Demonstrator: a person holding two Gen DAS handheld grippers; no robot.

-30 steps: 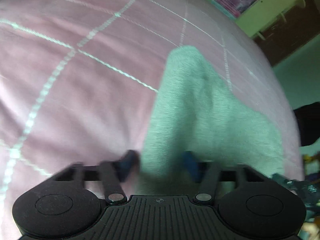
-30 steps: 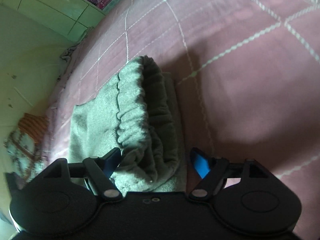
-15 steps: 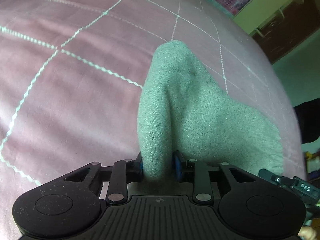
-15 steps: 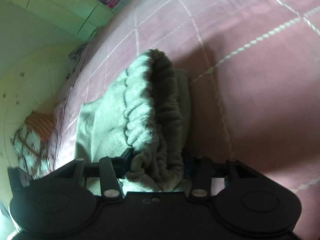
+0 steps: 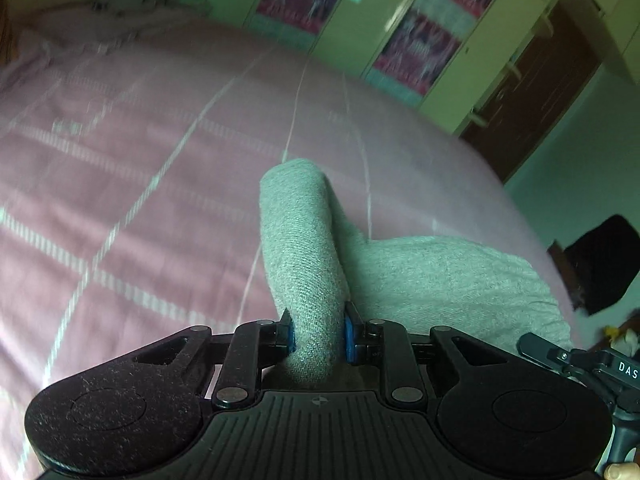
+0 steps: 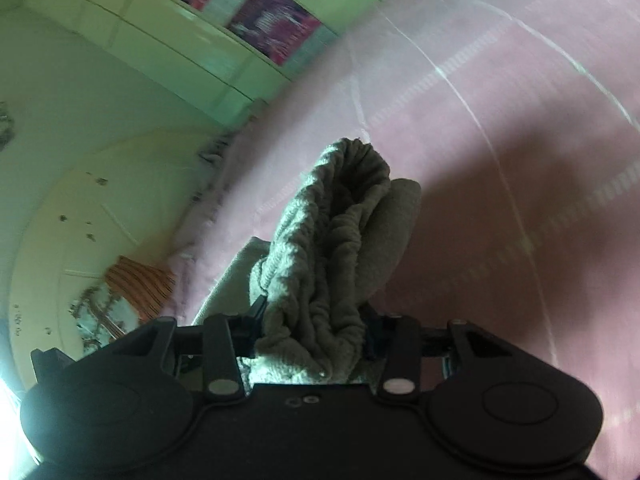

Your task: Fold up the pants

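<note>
Left claw (image 5: 318,334) clamps a smooth folded edge of the grey pants (image 5: 304,248); its jaws have just been closing and the blue pads (image 5: 289,334) now press the cloth from both sides. Right claw (image 6: 314,330) is pinched on the gathered elastic waistband (image 6: 340,216), thicker bunch, so its jaws stand wider; they too have just been closing, with fabric filling the gap. Each claw takes one end of the same edge, likely so the layer can be carried over in one piece and laid flat without twisting. The held parts stand up off the bed while the rest of the pants trails down onto it between the two claws. Judged step: lift under way, fold-over not yet made.

Surface: a bed (image 5: 120,184) with pink cover and a pale grid of stitched lines, soft, so the fabric will sink a little and drag if pulled low. Part of the other gripper shows at the left view's lower right edge.

Room: pale green cupboards (image 5: 500,40) with pink posters (image 5: 416,52) behind the bed, a dark brown door (image 5: 536,92) further right, a dark shape (image 5: 600,264) beside the bed, possibly a chair, too blurred to say. In the right view, striped orange cloth (image 6: 138,284) lies low by the wall. Both views are smeared by motion.
</note>
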